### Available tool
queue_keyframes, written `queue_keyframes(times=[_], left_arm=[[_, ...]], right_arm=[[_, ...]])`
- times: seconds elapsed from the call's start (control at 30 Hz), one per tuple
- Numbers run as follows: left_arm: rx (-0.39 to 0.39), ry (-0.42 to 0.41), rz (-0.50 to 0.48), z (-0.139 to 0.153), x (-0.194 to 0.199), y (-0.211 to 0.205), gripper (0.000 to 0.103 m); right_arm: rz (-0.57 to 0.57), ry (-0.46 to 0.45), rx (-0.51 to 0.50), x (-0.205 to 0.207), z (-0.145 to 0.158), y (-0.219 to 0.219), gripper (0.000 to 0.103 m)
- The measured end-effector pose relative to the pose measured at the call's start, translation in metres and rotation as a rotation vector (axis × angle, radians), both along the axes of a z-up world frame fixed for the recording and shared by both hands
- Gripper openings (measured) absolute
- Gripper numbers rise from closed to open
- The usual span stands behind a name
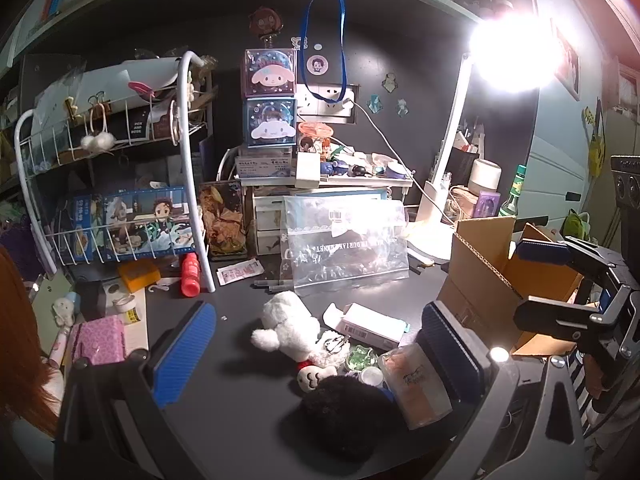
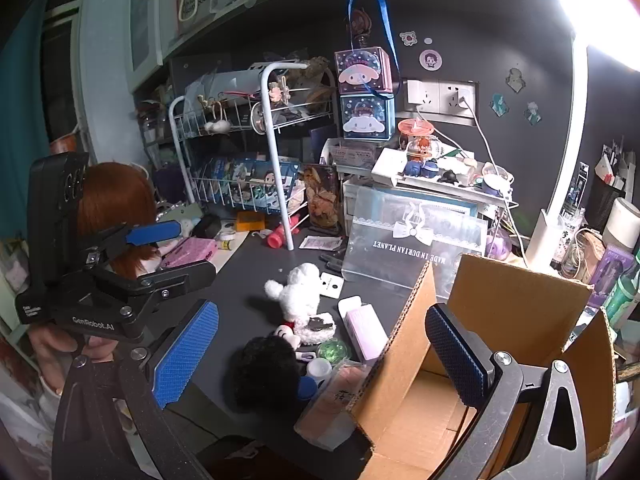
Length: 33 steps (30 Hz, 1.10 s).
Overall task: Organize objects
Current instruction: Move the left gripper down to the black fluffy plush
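Left wrist view: left claw (image 1: 316,354) held wide apart, empty, above white plush (image 1: 294,326) lain on desk (image 1: 240,360). Right claw (image 2: 320,354) likewise spread, empty; cardboard box (image 2: 516,304) set right of plush.

White plush toy (image 1: 294,330) lies on the dark desk beside an open cardboard box (image 1: 486,276).

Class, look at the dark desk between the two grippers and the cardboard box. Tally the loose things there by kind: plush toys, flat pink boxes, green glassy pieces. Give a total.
Plush toys: 2, white plush and black fuzzy plush
Flat pink boxes: 1, pink box
Green glassy pieces: 1, green piece
Total: 4
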<state>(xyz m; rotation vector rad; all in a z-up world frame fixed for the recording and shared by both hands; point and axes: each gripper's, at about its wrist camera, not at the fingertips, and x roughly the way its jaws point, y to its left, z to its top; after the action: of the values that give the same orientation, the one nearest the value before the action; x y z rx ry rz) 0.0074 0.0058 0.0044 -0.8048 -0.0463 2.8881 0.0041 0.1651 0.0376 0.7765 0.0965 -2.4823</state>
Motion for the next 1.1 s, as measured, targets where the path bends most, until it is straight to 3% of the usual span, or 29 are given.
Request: queue_keyframes(times=[0.7, 0.8, 0.93, 0.97, 1.03, 1.1], left_arm=[[0.009, -0.004, -0.060, 0.002, 0.005, -0.013, 0.103], [0.028, 0.000, -0.051, 0.003, 0.008, -0.021, 0.102], [0.022, -0.005, -0.014, 0.003, 0.012, -0.041, 0.102], [0.014, -0.007, 0.004, 0.002, 0.012, -0.045, 0.102], [0.014, -0.019, 0.028, -0.002, 0.013, -0.054, 0.102], [0.017, -0.038, 0.044, -0.008, 0.013, -0.064, 0.102]], right_arm=[[-0.066, 0.017, 0.046, 0.007, -0.005, -0.015, 0.103], [-0.038, 0.058, 0.029, 0.014, -0.001, -0.019, 0.103], [0.024, 0.121, 0.089, 0.021, 0.006, -0.044, 0.103], [0.043, 0.123, 0.103, 0.020, 0.005, -0.051, 0.102], [0.075, 0.107, 0.118, 0.018, 0.000, -0.066, 0.090], [0.113, 0.071, 0.128, 0.013, -0.011, -0.082, 0.086]])
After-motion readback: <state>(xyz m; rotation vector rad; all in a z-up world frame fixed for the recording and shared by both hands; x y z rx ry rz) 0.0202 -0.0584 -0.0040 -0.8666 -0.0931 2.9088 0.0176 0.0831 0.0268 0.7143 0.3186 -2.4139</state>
